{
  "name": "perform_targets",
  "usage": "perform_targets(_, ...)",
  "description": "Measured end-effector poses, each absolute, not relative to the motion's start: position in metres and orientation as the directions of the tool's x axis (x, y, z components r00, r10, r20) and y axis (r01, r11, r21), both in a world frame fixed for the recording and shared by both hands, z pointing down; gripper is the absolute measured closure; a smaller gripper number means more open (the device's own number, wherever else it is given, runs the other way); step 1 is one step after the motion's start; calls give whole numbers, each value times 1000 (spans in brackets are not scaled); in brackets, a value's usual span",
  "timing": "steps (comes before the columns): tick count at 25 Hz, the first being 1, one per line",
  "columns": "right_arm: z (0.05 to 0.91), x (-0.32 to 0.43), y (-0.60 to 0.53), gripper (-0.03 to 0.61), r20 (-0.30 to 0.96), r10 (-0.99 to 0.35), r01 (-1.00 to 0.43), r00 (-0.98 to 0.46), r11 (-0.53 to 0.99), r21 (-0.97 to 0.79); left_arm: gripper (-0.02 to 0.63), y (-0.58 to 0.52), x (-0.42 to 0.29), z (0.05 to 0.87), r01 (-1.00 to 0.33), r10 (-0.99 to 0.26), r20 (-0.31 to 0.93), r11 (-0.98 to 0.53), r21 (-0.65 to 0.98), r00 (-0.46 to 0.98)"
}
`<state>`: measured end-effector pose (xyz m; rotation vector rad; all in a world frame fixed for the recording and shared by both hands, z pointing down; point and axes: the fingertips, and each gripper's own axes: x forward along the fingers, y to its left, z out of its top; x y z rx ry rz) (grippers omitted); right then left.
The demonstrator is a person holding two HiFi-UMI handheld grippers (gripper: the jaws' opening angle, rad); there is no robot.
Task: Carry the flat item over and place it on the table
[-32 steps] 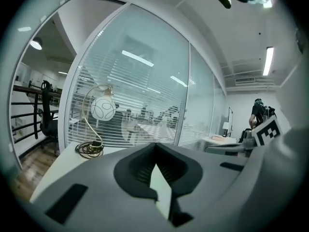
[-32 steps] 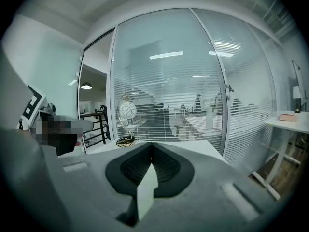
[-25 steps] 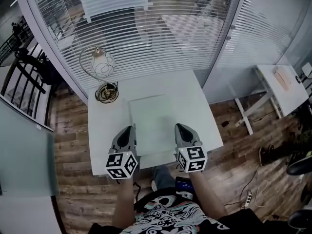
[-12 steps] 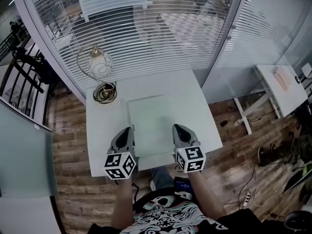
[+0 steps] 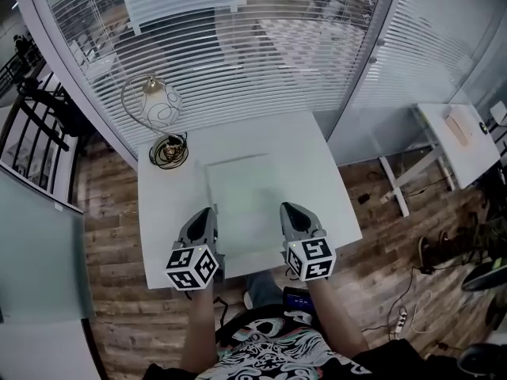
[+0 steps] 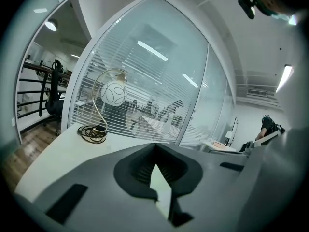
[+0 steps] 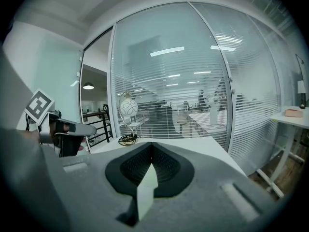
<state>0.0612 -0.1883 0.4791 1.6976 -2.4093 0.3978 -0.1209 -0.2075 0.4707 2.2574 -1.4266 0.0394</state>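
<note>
The flat item (image 5: 247,200) is a pale, thin rectangular panel held level over the white table (image 5: 317,153). My left gripper (image 5: 211,212) is shut on its left edge and my right gripper (image 5: 287,210) is shut on its right edge. In the left gripper view the panel's pale edge (image 6: 162,190) shows pinched between the dark pads (image 6: 140,170). The right gripper view shows the same edge (image 7: 146,190) clamped in its jaws. Whether the panel touches the tabletop I cannot tell.
A wire lamp with a round white shade (image 5: 156,105) and a coil of cable (image 5: 167,150) stand at the table's far left corner. A glass wall with blinds (image 5: 238,46) runs behind the table. A second white table (image 5: 459,145) stands at the right; the floor is wood.
Both grippers stay shut on the panel in almost the same place. The table and lamp have drifted slightly left in the head view.
</note>
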Motion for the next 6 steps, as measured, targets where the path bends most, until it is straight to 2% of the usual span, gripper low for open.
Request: perform_targets(6, 477, 61, -199, 574, 278, -895, -937, -348, 327, -118, 607, -218, -122, 469, -866, -851, 263, -352, 356, 454)
